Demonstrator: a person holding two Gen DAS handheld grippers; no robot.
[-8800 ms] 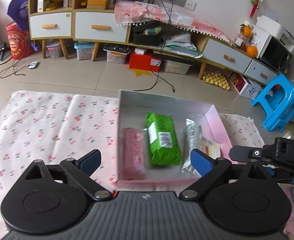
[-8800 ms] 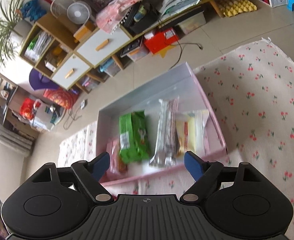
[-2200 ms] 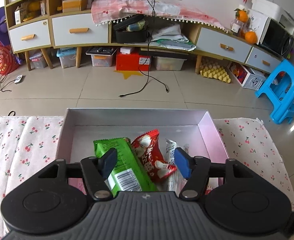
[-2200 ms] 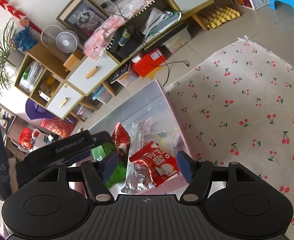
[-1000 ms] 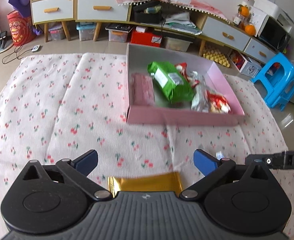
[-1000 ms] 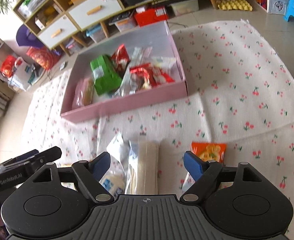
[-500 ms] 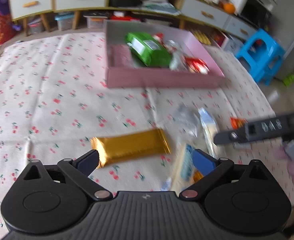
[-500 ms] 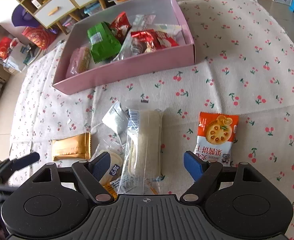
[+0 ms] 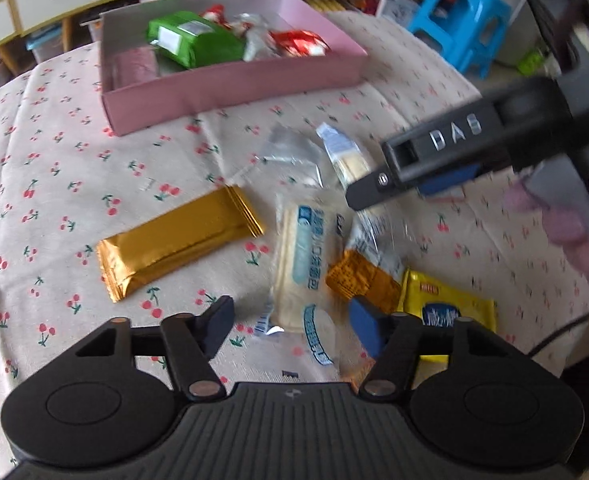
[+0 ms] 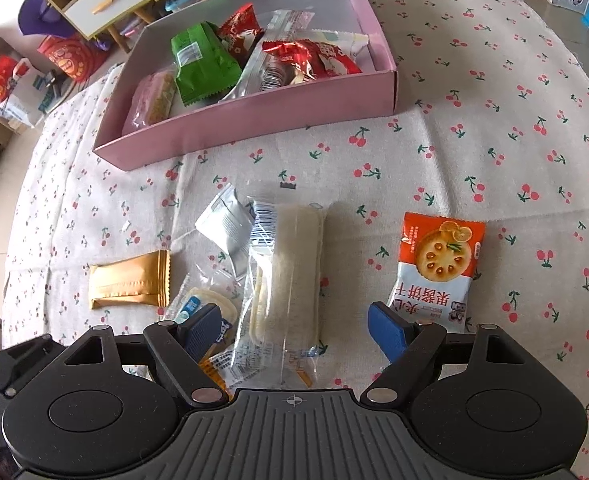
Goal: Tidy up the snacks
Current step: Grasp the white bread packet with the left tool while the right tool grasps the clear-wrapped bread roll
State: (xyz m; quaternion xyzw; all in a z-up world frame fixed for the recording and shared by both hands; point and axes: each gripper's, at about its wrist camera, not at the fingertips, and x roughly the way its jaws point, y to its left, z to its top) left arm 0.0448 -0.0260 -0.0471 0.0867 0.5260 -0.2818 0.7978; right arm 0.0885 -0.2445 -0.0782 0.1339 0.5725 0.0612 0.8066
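Observation:
Loose snacks lie on the cherry-print cloth in front of the pink box (image 9: pixel 230 88), which holds several packets. My left gripper (image 9: pixel 292 326) points down over a cream packet with blue print (image 9: pixel 306 272). Its jaws are closing, the packet's near end lies between them, and the pads stand clear of it. My right gripper (image 10: pixel 294 332) is open, straddling the near end of a clear-wrapped white wafer pack (image 10: pixel 286 276) without touching it. A gold bar (image 9: pixel 178 240) lies left of the cream packet. An orange biscuit packet (image 10: pixel 438 264) lies right of the wafer pack.
A silver sachet (image 10: pixel 226 224), a small orange-gold packet (image 9: pixel 362 280) and a yellow packet (image 9: pixel 446 304) crowd the same cluster. The black housing of the right gripper (image 9: pixel 474 136) and a person's fingers (image 9: pixel 566 224) hang at right. Shelves and a blue stool (image 9: pixel 462 16) stand beyond the table.
The left gripper has swung right and down from the gold bar to the cream packet, and its jaws have narrowed. The right gripper has sunk a little closer over the wafer pack.

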